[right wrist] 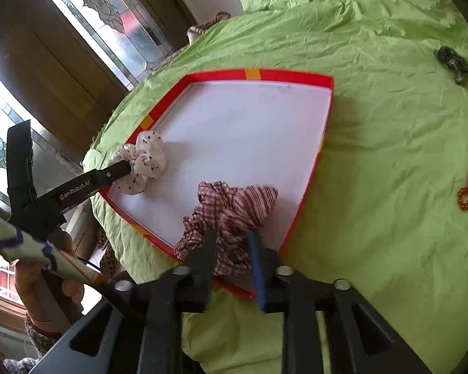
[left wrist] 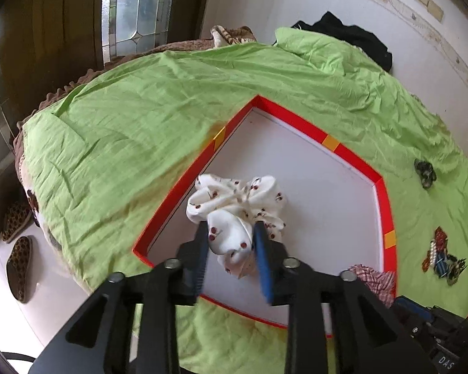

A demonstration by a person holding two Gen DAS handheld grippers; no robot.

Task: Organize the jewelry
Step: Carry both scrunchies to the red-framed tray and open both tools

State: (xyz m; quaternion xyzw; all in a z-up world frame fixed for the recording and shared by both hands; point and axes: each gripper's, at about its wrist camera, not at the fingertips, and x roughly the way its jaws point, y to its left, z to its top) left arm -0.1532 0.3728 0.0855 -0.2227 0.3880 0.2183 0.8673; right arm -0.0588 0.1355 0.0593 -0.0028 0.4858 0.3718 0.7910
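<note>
We see white scrunchie (left wrist: 234,205) with dark red cherries | plaid scrunchie (right wrist: 234,212) maroon on white | tray (left wrist: 330,141) red rim, orange patches, white floor | sheet (left wrist: 140,118) lime green | slippers (left wrist: 18,265) leopard print

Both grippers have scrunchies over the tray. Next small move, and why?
Probably open the left gripper: its white cherry-print scrunchie already sits on the red tray floor by the left wall. The right gripper grips the plaid scrunchie at the near edge.
</note>
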